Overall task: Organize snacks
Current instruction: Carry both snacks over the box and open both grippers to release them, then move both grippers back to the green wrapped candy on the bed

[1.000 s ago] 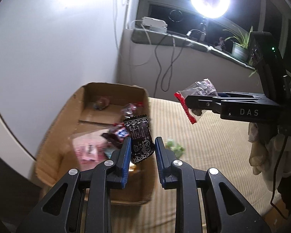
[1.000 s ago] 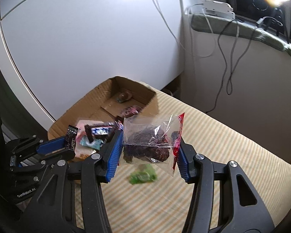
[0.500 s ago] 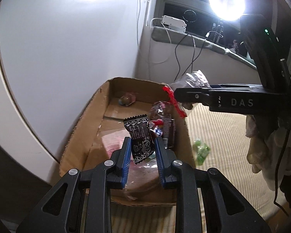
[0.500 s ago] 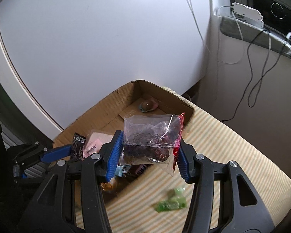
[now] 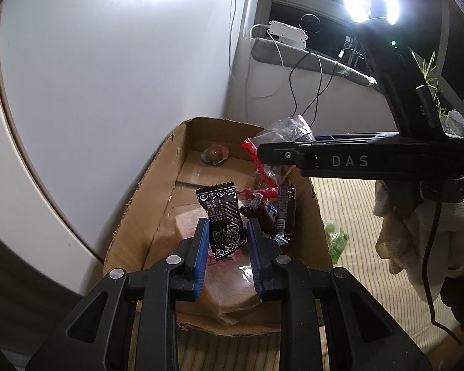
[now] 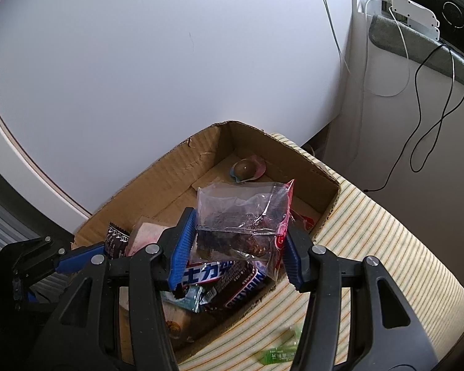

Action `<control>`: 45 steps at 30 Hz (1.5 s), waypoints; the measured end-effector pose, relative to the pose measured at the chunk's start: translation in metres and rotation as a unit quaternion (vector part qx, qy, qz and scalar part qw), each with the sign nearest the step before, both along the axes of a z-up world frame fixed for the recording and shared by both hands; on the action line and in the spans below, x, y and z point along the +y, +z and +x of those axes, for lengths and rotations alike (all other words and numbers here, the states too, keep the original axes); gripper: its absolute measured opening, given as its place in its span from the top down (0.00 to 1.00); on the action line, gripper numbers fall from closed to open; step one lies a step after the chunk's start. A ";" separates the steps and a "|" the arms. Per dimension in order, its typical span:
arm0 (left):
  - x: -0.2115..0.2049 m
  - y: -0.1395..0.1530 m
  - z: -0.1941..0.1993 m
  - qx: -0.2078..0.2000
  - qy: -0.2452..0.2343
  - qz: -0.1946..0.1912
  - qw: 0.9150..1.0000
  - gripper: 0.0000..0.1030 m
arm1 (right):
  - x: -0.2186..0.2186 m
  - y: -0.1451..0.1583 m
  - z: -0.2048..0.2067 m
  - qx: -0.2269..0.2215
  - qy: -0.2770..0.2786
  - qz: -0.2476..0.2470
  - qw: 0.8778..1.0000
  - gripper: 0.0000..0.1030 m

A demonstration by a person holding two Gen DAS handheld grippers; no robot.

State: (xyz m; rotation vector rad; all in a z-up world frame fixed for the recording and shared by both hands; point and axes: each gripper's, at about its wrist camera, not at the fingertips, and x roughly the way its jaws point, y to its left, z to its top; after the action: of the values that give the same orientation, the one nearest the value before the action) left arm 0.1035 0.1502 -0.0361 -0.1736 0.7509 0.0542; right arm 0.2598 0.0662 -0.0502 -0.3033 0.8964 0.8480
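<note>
My left gripper is shut on a small black candy wrapper and hangs over the near end of a cardboard box. My right gripper is shut on a clear bag of dark dried fruit with a red edge, held above the box. In the left wrist view that bag pokes out beyond the right gripper's black finger. Inside the box lie a Snickers bar, a pink packet and a round chocolate piece.
A green candy lies on the striped mat right of the box. A white wall stands behind the box. Cables hang from a sill with a white power strip. A gloved hand holds the right gripper.
Both grippers have moved forward and a little down, from over the mat to above the box. Each keeps its hold on its snack.
</note>
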 end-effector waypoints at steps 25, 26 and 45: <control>-0.001 -0.001 0.000 0.002 0.000 0.017 1.000 0.34 | 0.010 0.002 -0.007 -0.014 0.010 -0.007 1.000 0.18; -0.001 -0.001 0.000 0.003 0.000 0.018 1.000 0.30 | 0.009 0.002 -0.007 -0.013 0.008 -0.007 1.000 0.18; -0.011 0.007 -0.008 -0.004 0.000 0.023 1.000 0.25 | -0.022 0.021 -0.014 -0.031 -0.001 -0.005 1.000 0.18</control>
State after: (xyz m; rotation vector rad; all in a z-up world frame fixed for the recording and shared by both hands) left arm 0.0959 0.1393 -0.0290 -0.1303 0.7413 0.0697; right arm 0.2461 0.0445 -0.0296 -0.3360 0.8431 0.8288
